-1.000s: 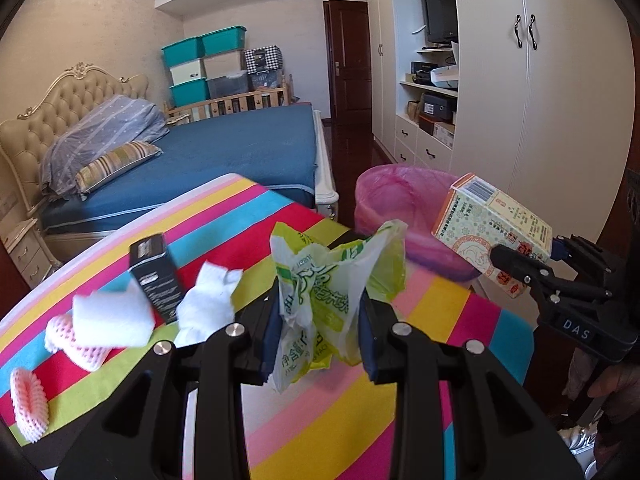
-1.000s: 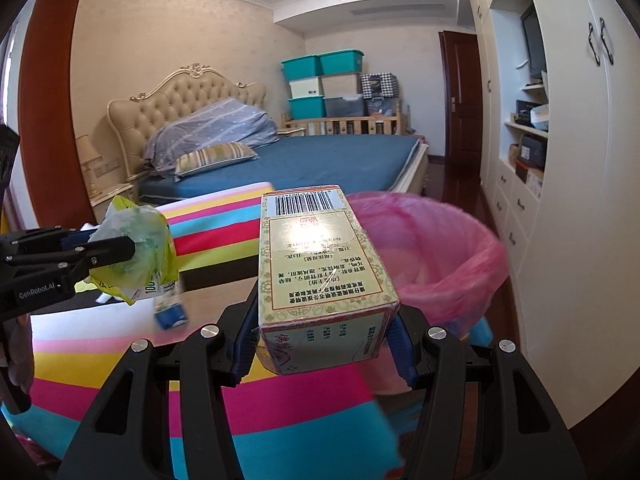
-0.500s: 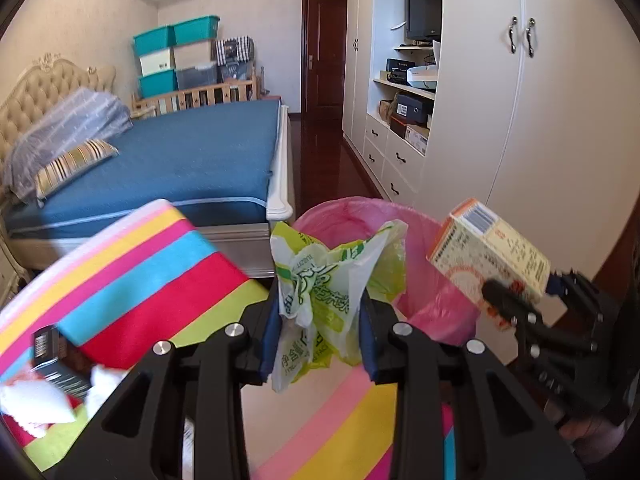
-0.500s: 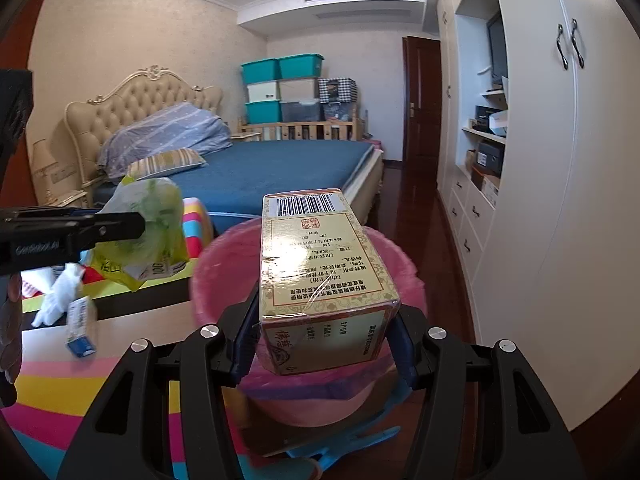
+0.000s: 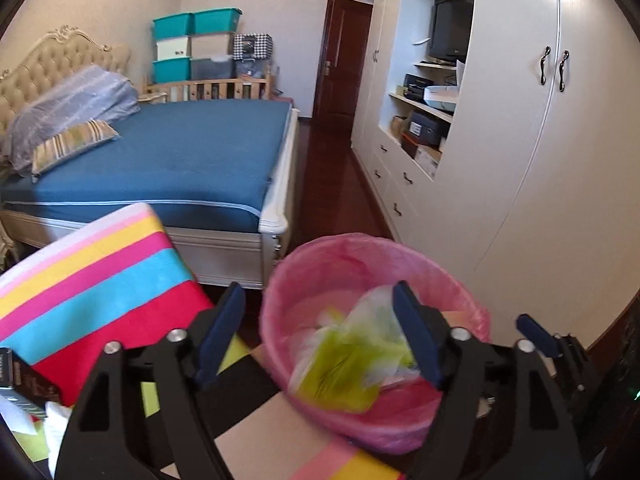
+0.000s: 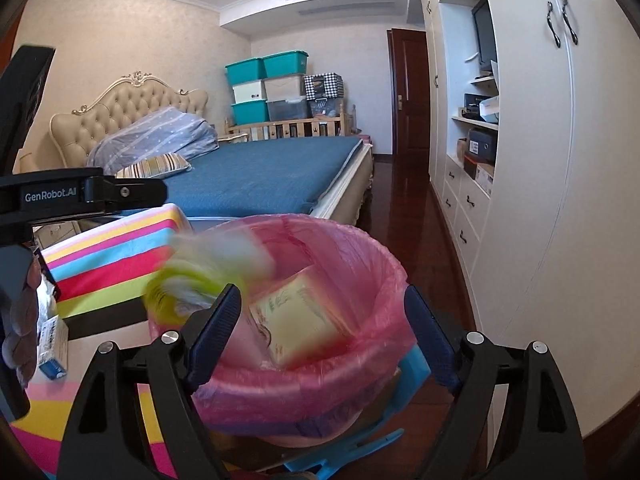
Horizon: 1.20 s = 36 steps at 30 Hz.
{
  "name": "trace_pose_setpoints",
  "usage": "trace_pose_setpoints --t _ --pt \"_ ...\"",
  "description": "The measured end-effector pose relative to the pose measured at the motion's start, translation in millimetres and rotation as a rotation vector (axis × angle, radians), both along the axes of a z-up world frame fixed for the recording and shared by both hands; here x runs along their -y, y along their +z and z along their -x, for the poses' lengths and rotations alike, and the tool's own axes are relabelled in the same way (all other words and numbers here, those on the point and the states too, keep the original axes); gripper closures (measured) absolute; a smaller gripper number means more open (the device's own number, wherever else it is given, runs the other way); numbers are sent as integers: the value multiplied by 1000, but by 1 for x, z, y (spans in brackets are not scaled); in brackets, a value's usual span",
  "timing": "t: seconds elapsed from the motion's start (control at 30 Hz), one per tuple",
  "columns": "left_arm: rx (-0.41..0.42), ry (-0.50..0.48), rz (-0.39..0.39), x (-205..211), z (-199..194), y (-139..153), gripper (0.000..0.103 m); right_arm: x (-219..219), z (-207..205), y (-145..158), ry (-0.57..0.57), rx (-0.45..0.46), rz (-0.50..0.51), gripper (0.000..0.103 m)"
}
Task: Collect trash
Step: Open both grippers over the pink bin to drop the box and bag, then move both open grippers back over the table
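Left gripper (image 5: 320, 332): seen from the left wrist, its jaws are opening, well apart, over the pink-lined bin (image 5: 472, 308); nothing pressed between the pads.
Green bag (image 5: 348, 364): loose and blurred, below the open fingers and inside the bin's rim, so it looks released and dropping in.
Left on the table: at the lower left edge of this view a dark box (image 5: 16, 372) and white crumpled scraps (image 5: 56, 424) lie on the striped cloth (image 5: 92, 280); these are probably still to be collected.
Right gripper (image 6: 320, 328): in the right wrist view, its jaws are opening too, wide apart above the same bin (image 6: 384, 280), with nothing clamped.
Yellow carton (image 6: 300, 320): lying tilted inside the bin, clear of both pads.
Green bag, right view (image 6: 192, 284): a smear at the bin's near-left rim; whether it is fully inside here is hard to tell.
Small blue-and-white packet (image 6: 52, 344): on the table at far left, not yet binned.
Progress: two pieces going in; several remain.
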<state>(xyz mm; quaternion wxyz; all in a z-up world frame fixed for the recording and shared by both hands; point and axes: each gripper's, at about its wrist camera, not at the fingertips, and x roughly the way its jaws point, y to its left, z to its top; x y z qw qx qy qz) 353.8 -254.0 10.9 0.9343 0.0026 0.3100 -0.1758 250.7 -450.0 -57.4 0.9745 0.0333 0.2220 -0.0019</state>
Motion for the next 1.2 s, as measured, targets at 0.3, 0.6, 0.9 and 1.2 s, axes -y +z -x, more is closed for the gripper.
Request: trace_pose_setpoints --t 0.3,0.6,0.9,1.2 --pt "138 74 -159 -47 56 4 5 -6 52 3 -8 21 -8 22" --pt "164 152 -151 -133 134 -2 5 -53 81 -1 87 -1 -43 20" --pt "136 325 -241 -237 188 -21 5 -123 78 -10 215 -63 -19 20" --pt "62 441 -283 -312 225 -42 5 -188 72 -12 334 -120 52 19"
